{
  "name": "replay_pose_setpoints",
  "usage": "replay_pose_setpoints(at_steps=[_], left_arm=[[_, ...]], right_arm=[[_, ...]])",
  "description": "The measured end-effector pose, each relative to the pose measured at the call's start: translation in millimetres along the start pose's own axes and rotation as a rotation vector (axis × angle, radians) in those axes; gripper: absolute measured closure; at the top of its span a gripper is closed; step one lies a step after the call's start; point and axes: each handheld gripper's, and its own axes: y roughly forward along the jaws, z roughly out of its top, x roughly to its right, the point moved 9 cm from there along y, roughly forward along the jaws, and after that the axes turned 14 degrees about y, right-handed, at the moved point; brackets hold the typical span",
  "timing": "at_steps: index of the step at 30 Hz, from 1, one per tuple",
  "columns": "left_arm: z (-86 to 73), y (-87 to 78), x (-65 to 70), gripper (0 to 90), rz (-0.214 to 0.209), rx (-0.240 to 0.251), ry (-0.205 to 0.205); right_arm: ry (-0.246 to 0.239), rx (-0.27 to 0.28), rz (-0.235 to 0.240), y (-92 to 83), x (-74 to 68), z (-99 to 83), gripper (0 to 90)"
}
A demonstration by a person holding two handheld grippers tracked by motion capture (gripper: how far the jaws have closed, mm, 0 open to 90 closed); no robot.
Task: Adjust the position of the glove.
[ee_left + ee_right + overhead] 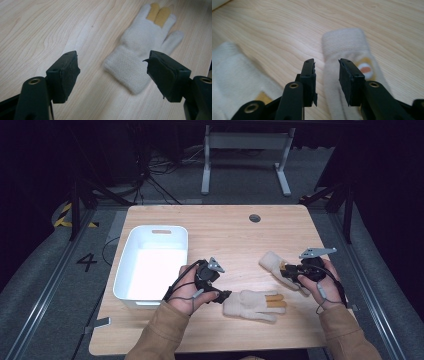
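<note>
The work in hand looks like gathering a pair of cream knit gloves, likely into the white plastic bin (pixel 131 270) sitting at the table's left side; that destination is a judgement. Both gloves are lying flat on the wooden table (pixel 235 235) to the right of the bin. The near glove (pixel 252 305) is resting a short way from the bin, cuff toward it, with mustard-yellow fingers pointing away. The far glove (pixel 280 267) is lying farther from the bin, slanted, at the right hand.

The left gripper (pixel 224 295) is hovering between the bin and the near glove, its jaws standing wide with nothing between them, aimed at the cuff. The right gripper (pixel 286 270) is sitting over the far glove with its jaws narrowly parted; the glove's fabric is lying under the gap, but the pads are not pressing it, so it seems released or not yet gripped.

The next move calls for the left gripper to drop onto the near glove's cuff and close on the thick knit.

The right gripper view is showing an orange-and-white patch (pixel 365 69) on the far glove (pixel 342 45), too small to make out from the high view. The left gripper view is showing the near glove (pixel 140 52) and its ribbed cuff clearly, while the high view alone is placing the bin.
</note>
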Motion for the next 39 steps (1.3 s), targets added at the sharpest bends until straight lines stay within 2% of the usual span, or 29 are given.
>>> replay_pose_setpoints(at_steps=[5,6,7,8,12,17,24,30,32,39], left_arm=[[-0.7,0.8,-0.7,26.2,0.000,-0.003,-0.001],[-0.9,1.3,-0.6,26.2,-0.002,-0.003,-0.001],[-0.9,1.3,-0.6,26.2,-0.002,-0.003,-0.001],[-1.1,1.5,-0.7,26.2,-0.002,-0.003,-0.002],[-1.9,1.4,-0.9,26.0,-0.001,-0.005,-0.004],[-4.3,1.9,-0.4,25.9,0.002,-0.009,-0.007],[-8.4,0.9,0.0,25.9,0.007,-0.015,-0.015],[-11.3,-0.8,-0.3,25.8,0.013,-0.018,-0.021],[-11.9,-1.0,-0.2,25.8,0.012,-0.015,-0.024],[-12.5,-0.1,0.3,25.9,0.009,-0.021,-0.022]], right_arm=[[0.019,0.011,-0.028,2.1,12.1,-1.3,62.4],[0.030,0.015,-0.053,4.6,20.0,-3.0,60.9],[0.030,0.015,-0.053,4.6,20.0,-3.0,60.9],[0.036,0.021,-0.069,7.1,26.0,-4.0,57.6],[0.049,0.017,-0.088,11.1,34.9,-6.8,54.7],[0.071,0.005,-0.115,17.5,44.1,-10.9,51.0],[0.085,-0.003,-0.121,27.5,48.8,-11.8,49.1],[0.081,-0.030,-0.131,35.4,51.5,-15.1,53.1],[0.065,-0.049,-0.128,37.4,51.6,-16.7,60.9],[0.042,-0.063,-0.125,34.6,49.5,-16.7,69.8]])
